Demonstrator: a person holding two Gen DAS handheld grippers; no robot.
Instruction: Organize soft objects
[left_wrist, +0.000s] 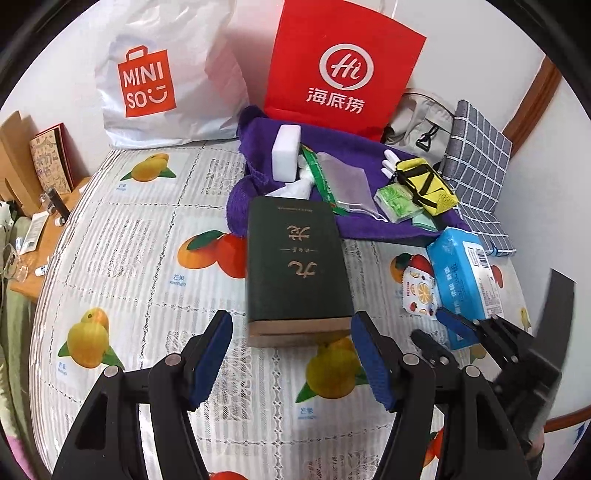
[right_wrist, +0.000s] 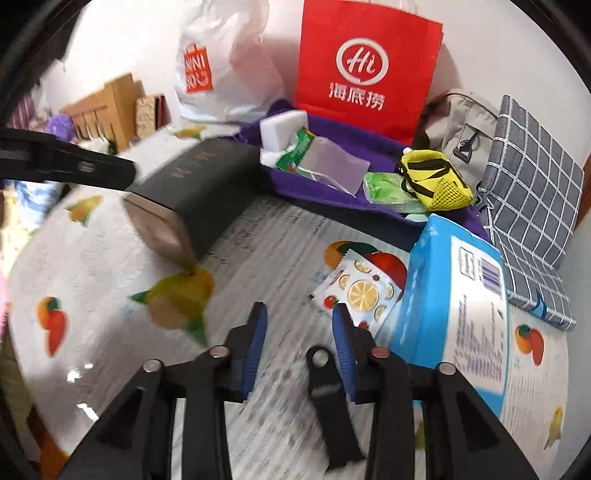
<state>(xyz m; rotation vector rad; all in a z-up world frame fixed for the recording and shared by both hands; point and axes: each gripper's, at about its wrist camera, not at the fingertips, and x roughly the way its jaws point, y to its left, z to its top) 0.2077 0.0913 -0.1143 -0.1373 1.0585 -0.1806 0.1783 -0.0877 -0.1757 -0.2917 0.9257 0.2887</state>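
A dark green box (left_wrist: 297, 266) lies lengthwise on the fruit-print bed cover (left_wrist: 147, 240). Its near end sits between the tips of my left gripper (left_wrist: 291, 350), which is open, with a gap at the left pad. My right gripper (right_wrist: 299, 328) is open over the cover with nothing between its fingers. It hovers just left of a blue tissue pack (right_wrist: 454, 295) and a fruit-print sachet (right_wrist: 358, 288). Behind them a purple towel (left_wrist: 369, 229) carries a white sponge block (left_wrist: 286, 153), a translucent pouch (left_wrist: 345, 181), a green tissue pack (left_wrist: 397, 197) and a yellow mesh pouch (left_wrist: 424, 184).
A red paper bag (left_wrist: 343, 66) and a white Miniso bag (left_wrist: 162, 81) stand against the wall. A beige backpack (left_wrist: 421, 122) and a grey checked cloth (left_wrist: 480, 162) lie at the back right. A cluttered wooden side table (left_wrist: 48, 229) borders the bed on the left.
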